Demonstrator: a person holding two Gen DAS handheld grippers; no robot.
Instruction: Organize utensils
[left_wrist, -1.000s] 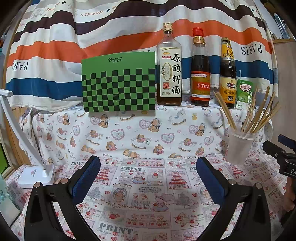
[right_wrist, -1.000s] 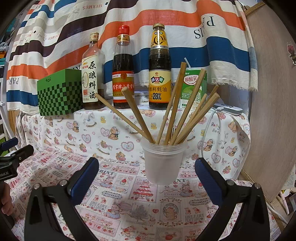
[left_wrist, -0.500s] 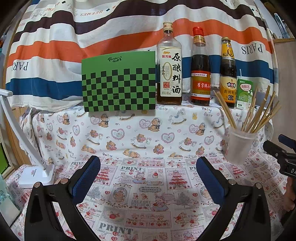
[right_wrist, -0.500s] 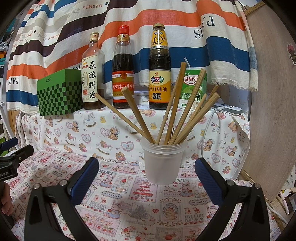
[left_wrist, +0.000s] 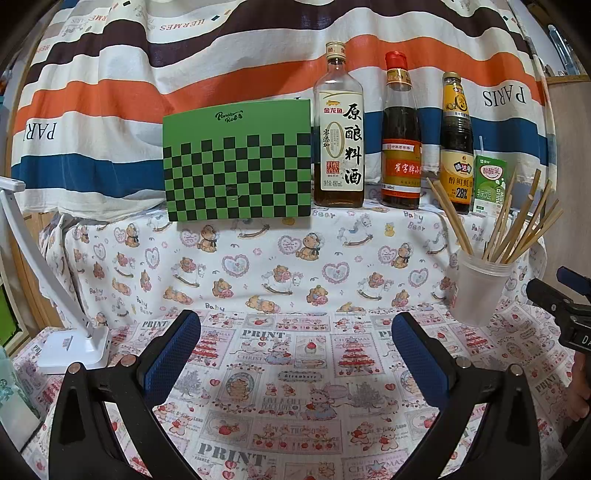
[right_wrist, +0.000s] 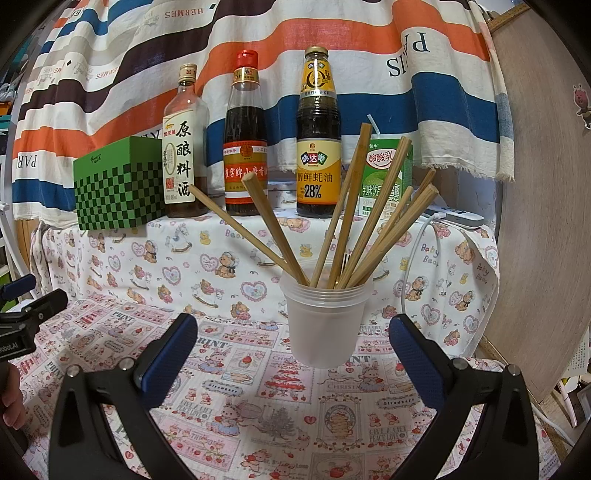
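A translucent plastic cup (right_wrist: 325, 325) stands upright on the printed patchwork tablecloth (right_wrist: 236, 398), holding a bundle of bamboo chopsticks (right_wrist: 354, 221). Their long axes run steeply upward out of the rim and fan apart: two lean up to the left, the others tilt up to the right. The right gripper (right_wrist: 293, 354) faces the cup from the near side, its blue-padded fingers (right_wrist: 166, 354) spread wide with nothing between them. The left gripper (left_wrist: 295, 350), further left over bare cloth, is likewise spread and empty; from its camera the cup (left_wrist: 478, 291) sits to the right. On the far raised ledge stand a green checkered box (left_wrist: 238, 162), three sauce bottles (right_wrist: 243, 136) and a green drink carton (right_wrist: 388, 177).
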